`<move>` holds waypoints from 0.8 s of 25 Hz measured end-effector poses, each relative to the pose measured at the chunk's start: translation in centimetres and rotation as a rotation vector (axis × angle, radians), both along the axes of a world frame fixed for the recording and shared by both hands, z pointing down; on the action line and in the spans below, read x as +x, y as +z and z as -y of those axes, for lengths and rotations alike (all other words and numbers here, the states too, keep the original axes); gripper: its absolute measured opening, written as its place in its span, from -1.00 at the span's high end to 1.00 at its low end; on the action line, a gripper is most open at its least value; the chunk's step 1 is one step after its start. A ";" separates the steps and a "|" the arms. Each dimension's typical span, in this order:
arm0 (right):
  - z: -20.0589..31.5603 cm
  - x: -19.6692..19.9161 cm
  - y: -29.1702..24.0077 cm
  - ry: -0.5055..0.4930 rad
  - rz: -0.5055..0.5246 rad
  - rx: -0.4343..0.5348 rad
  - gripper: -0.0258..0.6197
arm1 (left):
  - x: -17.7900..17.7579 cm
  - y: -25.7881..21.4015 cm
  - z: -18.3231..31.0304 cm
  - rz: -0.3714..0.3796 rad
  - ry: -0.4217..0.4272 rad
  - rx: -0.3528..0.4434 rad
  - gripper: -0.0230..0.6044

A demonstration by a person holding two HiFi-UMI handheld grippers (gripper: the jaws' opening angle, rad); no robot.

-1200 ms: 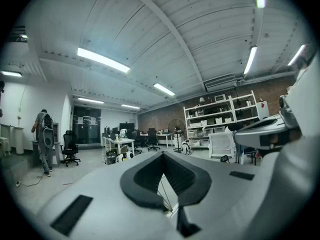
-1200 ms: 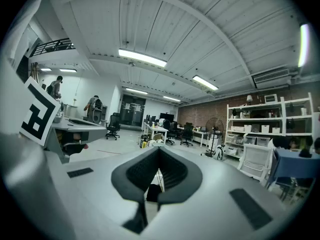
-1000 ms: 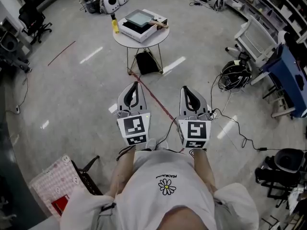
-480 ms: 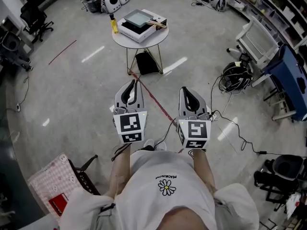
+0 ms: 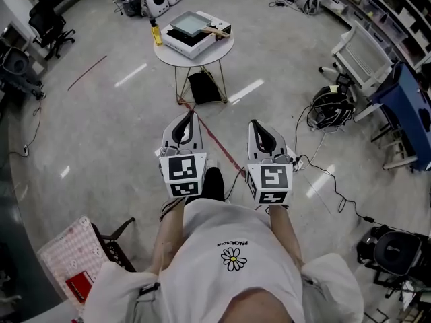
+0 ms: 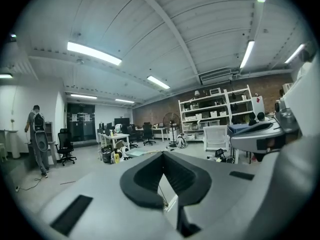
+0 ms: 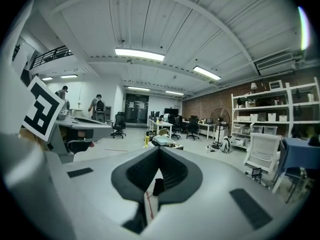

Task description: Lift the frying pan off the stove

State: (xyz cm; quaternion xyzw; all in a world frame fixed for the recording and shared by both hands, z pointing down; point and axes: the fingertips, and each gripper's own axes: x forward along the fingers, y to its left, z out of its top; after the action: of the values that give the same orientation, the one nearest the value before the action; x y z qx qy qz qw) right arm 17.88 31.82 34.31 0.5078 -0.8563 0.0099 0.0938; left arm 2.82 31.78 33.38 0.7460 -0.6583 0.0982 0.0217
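A grey square frying pan (image 5: pixel 189 24) with a wooden handle (image 5: pixel 217 30) rests on a white stove (image 5: pixel 199 41). The stove stands on a small round white table (image 5: pixel 219 54) far ahead of me. My left gripper (image 5: pixel 186 117) and right gripper (image 5: pixel 254 124) are held side by side at waist height, well short of the table. Both are shut with nothing between the jaws. In the left gripper view the pan (image 6: pixel 136 152) is small beyond the left gripper (image 6: pixel 162 154). In the right gripper view the pan (image 7: pixel 162 140) lies past the right gripper (image 7: pixel 159 149).
A yellow bottle (image 5: pixel 156 34) stands at the table's left edge and a black bag (image 5: pixel 205 87) sits under it. A red line (image 5: pixel 222 150) runs across the floor. Cables (image 5: pixel 329 103), a white chair (image 5: pixel 360 56) and a blue desk (image 5: pixel 411 106) are at the right. A basket (image 5: pixel 71 261) is near my left leg.
Both grippers stay shut and side by side, slightly higher in the view. A dark shoe has stepped forward between them. The table has shifted a little up and left.
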 end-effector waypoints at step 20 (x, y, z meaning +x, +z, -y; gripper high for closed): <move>19.0 -1.9 1.5 0.046 -0.042 0.021 0.92 | -2.6 1.2 21.0 -0.032 0.023 0.027 0.93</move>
State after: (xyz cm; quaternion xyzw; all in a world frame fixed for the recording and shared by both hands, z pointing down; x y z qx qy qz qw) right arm 15.97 12.78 35.79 0.5283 -0.8424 -0.0075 0.1062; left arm 0.21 10.82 34.53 0.7552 -0.6505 0.0777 0.0208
